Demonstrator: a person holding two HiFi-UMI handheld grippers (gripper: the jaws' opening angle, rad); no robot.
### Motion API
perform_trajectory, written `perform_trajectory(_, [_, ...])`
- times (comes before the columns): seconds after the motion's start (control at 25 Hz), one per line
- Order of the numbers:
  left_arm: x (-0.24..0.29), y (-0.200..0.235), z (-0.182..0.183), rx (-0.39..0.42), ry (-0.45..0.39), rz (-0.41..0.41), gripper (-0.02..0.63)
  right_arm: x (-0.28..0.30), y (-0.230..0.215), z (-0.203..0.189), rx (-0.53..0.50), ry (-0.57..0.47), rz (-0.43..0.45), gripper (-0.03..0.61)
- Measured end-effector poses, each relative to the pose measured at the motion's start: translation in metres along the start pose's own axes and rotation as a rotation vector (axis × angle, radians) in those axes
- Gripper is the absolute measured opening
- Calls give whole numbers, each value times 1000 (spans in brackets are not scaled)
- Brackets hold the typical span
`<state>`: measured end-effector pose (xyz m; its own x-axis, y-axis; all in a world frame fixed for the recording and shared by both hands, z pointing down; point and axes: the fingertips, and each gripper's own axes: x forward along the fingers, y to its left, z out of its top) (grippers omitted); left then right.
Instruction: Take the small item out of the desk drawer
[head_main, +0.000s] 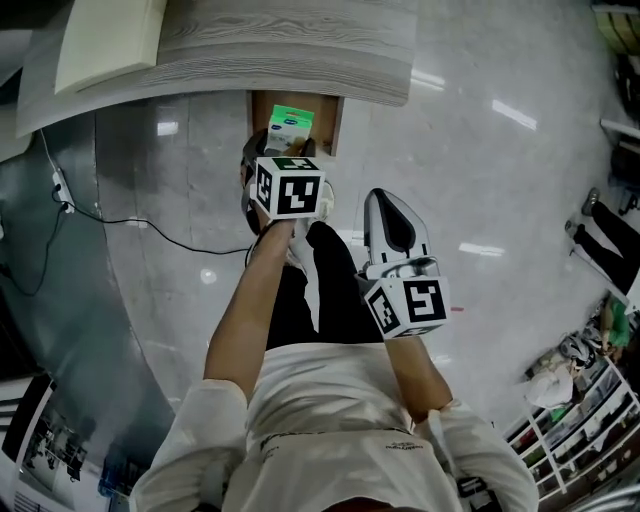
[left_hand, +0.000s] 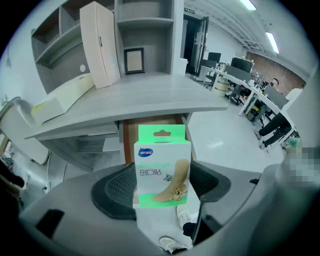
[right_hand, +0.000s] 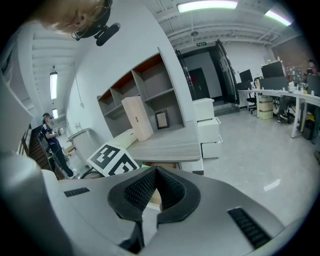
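1. Left gripper is clenched on a green-and-white plaster box; the box stands upright between the two black pads, which press on its sides.
2. The box is held in the air just in front of the desk, over the open drawer that sticks out under the desk's front edge.
3. The drawer's brown inside shows behind and around the box; it isn't clear whether anything else is in it.
4. Right gripper is closed with nothing in it, jaw tips meeting. It sits further from the desk than the left gripper, over the floor.
5. A cream flat box lies on the desk's top, at its left end.
6. A black cable trails on the floor left of the desk.
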<state>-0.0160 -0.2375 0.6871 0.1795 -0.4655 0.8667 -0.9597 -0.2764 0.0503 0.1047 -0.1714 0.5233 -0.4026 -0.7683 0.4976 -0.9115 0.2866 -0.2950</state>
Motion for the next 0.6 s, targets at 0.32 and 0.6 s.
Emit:
perform_trajectory(0.32, [-66,-9,26,-4,-94,-31,347,-26,22,27,-41,-47,-6,31])
perform_trajectory(0.6, [-128,-15,41,-33,-171,-54,347,-53,41,51,-64,-90,-17,31])
